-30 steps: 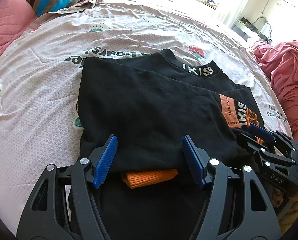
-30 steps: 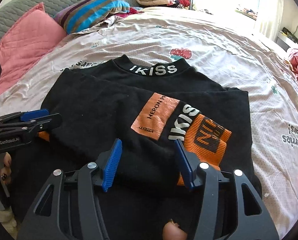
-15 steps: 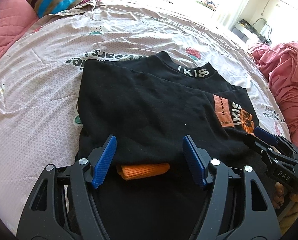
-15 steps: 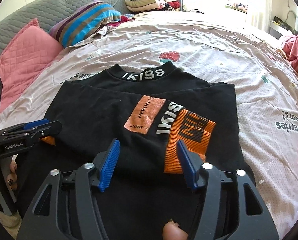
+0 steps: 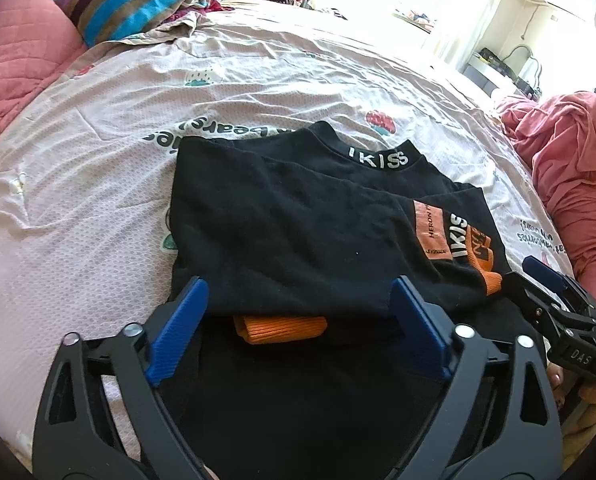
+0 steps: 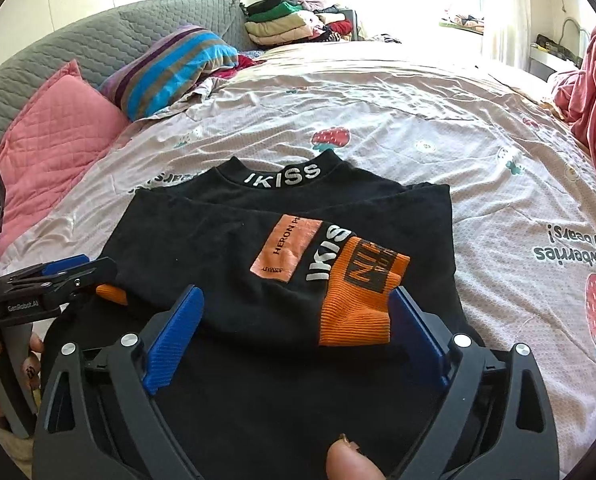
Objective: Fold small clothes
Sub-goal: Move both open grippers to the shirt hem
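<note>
Bedsheet point(image 5: 98, 128) under black top point(image 5: 298, 232); headboard point(image 6: 98, 44) right-view only; fingers just spread wide, empty.

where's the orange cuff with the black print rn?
Right wrist view: the orange cuff lies on the black top, right of the orange patch, between the open right gripper's fingers.

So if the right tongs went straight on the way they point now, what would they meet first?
Probably the folded black sweatshirt, around its orange ribbed cuff between the open right tongs; depth is uncertain.
</note>
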Available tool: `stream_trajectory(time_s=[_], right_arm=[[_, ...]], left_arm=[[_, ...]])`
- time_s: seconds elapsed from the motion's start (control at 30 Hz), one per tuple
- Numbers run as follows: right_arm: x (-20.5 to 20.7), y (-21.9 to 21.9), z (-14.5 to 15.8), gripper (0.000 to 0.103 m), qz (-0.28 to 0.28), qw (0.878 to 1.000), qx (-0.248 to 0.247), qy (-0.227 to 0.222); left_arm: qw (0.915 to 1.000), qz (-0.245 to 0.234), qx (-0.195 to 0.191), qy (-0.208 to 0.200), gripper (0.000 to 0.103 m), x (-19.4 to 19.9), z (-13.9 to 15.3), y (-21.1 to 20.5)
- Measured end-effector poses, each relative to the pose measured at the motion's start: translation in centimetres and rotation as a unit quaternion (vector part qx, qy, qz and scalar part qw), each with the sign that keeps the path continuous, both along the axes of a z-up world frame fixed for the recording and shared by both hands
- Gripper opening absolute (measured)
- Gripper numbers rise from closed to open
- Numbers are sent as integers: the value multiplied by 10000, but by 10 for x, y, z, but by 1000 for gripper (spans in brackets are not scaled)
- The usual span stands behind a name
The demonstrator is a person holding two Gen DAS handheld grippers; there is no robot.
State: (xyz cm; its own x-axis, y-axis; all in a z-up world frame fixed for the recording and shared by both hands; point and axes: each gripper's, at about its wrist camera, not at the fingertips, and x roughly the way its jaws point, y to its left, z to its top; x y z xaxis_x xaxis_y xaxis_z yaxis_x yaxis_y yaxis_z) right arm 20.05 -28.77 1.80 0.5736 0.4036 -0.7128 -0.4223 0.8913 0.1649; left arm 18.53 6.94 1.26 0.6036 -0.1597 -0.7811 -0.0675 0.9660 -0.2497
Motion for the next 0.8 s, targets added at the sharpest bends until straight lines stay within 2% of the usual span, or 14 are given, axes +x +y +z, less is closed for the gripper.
stream_trajectory(time_s=[0.07, 0.8], right_arm=[[-1, -2, 2, 95, -9, 10000, 14, -26], [-33, -16, 37, 95, -16, 9988, 198, -446]], left_arm=[[10000, 38, 46, -56, 93, -2, 3, 1], [9984, 37, 286, -493, 93, -39, 40, -4]])
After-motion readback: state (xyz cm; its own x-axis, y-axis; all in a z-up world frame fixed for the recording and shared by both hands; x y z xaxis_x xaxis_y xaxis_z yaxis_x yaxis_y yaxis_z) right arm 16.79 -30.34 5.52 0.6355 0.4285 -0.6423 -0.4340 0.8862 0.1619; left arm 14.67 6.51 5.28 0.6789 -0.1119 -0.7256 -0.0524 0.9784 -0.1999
